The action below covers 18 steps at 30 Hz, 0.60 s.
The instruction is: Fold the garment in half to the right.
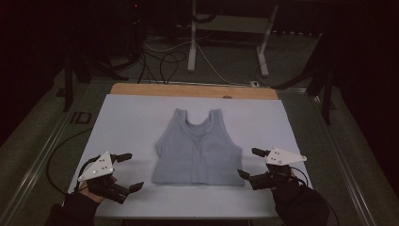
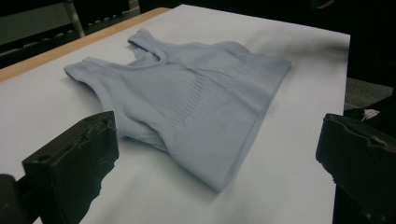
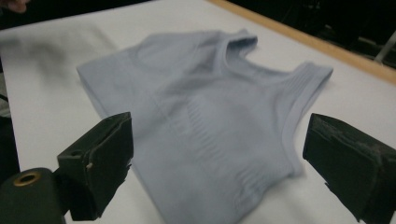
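Dim room, dark floor with loose cables (image 1: 162,59) in the upper middle of the high view, white legs of another table (image 1: 193,42) behind them. Below that, a white surface (image 1: 127,122) with a wooden far edge, taking up the centre of the frame. Flat on it, in the middle, a pale blue sleeveless top (image 1: 197,150), straps toward the top of the frame, hem toward the bottom. Left tongs (image 1: 131,172) at the lower left, well apart from the top's lower left corner, jaws spread wide, nothing between them, nothing touched by them. Right tongs (image 1: 248,163) at the lower right, just beside the top's lower right corner, likewise spread wide and empty; contact between the lower jaw and the hem not clear from above. In the left gripper view, the top (image 2: 187,93) across the centre, hem corner nearest the camera, lying between the two black jaws at lower left and lower right but beyond their tips. In the right gripper view, the top (image 3: 205,107) across the centre, armhole edge toward the right jaw, both jaws clear of the cloth. Dark sleeves at the bottom corners of the high view.
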### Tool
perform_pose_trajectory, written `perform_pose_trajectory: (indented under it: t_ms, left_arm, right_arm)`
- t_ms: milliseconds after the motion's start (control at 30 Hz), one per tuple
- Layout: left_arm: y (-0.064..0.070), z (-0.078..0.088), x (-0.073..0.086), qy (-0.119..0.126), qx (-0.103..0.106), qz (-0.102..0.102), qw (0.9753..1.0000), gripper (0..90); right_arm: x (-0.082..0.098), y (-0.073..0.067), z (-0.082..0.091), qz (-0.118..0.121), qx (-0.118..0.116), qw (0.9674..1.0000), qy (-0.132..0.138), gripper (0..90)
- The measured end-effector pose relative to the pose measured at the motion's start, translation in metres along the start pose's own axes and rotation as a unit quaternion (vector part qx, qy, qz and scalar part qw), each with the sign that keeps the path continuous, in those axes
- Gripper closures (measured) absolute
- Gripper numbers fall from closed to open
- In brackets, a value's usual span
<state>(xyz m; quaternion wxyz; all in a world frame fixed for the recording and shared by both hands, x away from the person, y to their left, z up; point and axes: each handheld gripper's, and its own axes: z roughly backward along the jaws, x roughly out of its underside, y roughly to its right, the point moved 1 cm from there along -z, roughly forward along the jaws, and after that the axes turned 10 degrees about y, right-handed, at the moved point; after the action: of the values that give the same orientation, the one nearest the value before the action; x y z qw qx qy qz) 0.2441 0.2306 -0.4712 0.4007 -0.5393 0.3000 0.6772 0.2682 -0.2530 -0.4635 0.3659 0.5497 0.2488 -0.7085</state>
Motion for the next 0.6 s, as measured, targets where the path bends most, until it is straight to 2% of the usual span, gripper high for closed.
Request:
perform_pose_trajectory:
  t_ms: [133,167,233,267,500,600]
  left_arm:
    - [0.000,0.000,-0.005,-0.001,0.003,-0.002,1.0000,0.3]
    - [0.000,0.000,-0.006,-0.002,0.001,-0.004,1.0000,0.2]
    - [-0.001,0.000,-0.007,-0.003,0.001,-0.002,1.0000,0.3]
    - [0.000,-0.001,-0.010,-0.008,0.002,-0.005,1.0000,0.2]
    - [0.000,-0.001,-0.017,-0.016,-0.002,-0.007,0.9999,0.3]
    - [-0.001,-0.002,-0.019,-0.017,-0.004,-0.003,0.9999,0.3]
  right_arm:
    - [-0.011,0.000,-0.003,0.011,-0.007,0.9999,0.003,8.7]
    - [-0.020,0.000,-0.007,0.026,-0.010,0.9996,0.003,8.7]
    - [-0.020,0.000,-0.007,0.026,-0.010,0.9996,0.003,8.7]
    - [-0.031,0.003,-0.013,0.032,-0.013,0.9993,0.010,8.7]
    - [-0.050,0.007,-0.028,0.040,-0.021,0.9988,0.017,8.7]
    - [-0.063,0.010,-0.040,0.048,-0.027,0.9982,0.022,8.7]
